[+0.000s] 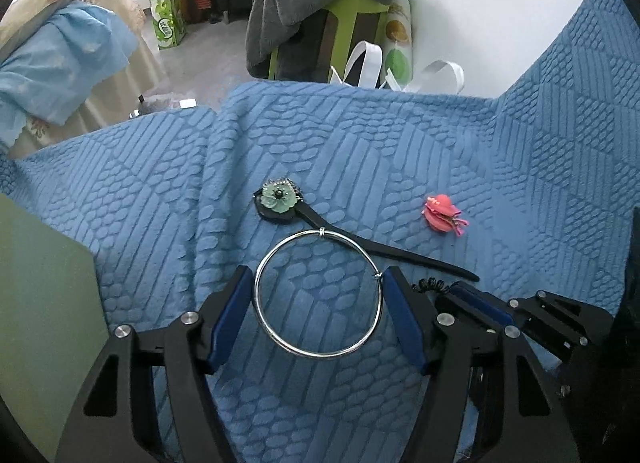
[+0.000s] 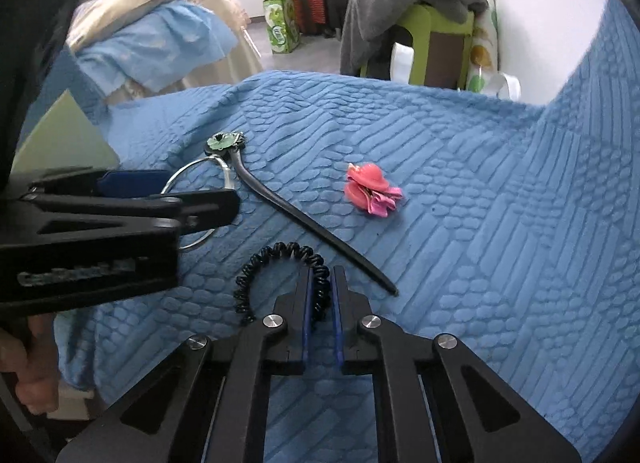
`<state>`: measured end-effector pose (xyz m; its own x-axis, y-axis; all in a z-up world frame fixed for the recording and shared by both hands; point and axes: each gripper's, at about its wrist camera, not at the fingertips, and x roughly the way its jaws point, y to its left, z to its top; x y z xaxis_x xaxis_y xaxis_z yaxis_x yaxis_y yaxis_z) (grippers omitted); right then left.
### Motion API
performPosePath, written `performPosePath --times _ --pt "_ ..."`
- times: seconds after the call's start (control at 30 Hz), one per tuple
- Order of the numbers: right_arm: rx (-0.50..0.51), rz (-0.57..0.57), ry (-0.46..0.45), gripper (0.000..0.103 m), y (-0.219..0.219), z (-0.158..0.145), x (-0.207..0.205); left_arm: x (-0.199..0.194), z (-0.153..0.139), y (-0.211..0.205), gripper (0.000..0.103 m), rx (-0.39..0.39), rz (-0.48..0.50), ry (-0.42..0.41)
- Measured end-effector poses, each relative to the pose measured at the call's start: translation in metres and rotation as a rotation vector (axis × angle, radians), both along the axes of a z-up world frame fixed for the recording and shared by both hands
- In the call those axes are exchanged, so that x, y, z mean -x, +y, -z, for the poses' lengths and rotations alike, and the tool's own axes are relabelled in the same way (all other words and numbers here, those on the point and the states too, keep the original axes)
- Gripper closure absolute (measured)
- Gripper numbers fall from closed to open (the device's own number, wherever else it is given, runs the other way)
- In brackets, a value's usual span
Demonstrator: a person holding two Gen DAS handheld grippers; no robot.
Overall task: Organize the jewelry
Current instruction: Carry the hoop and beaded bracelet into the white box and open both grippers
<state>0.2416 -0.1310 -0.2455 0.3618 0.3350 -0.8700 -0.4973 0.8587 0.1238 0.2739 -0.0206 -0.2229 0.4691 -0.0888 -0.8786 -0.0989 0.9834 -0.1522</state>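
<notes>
Left wrist view shows the left gripper (image 1: 318,303) spread wide around the silver bangle (image 1: 318,295) at centre frame, so it should close evenly across the ring, while the right gripper (image 2: 320,295) seemingly pinches the black coil hair tie (image 2: 276,259).

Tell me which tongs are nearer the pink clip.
Right. The right tongs, shut on the black coil tie, sit just below-left of the pink clip; the left tongs straddle the bangle, farther left.
</notes>
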Motion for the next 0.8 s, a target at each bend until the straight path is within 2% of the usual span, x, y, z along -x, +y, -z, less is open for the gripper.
performPosePath --times 0.27,0.8 --pt "-0.046 0.04 -0.032 0.097 -0.007 -0.03 0.002 0.014 -0.03 0.014 0.036 0.048 -0.013 -0.024" --pt "-0.096 0.058 -0.115 0.096 0.015 -0.108 0.0 0.049 -0.124 0.063 0.036 0.02 -0.052 -0.145"
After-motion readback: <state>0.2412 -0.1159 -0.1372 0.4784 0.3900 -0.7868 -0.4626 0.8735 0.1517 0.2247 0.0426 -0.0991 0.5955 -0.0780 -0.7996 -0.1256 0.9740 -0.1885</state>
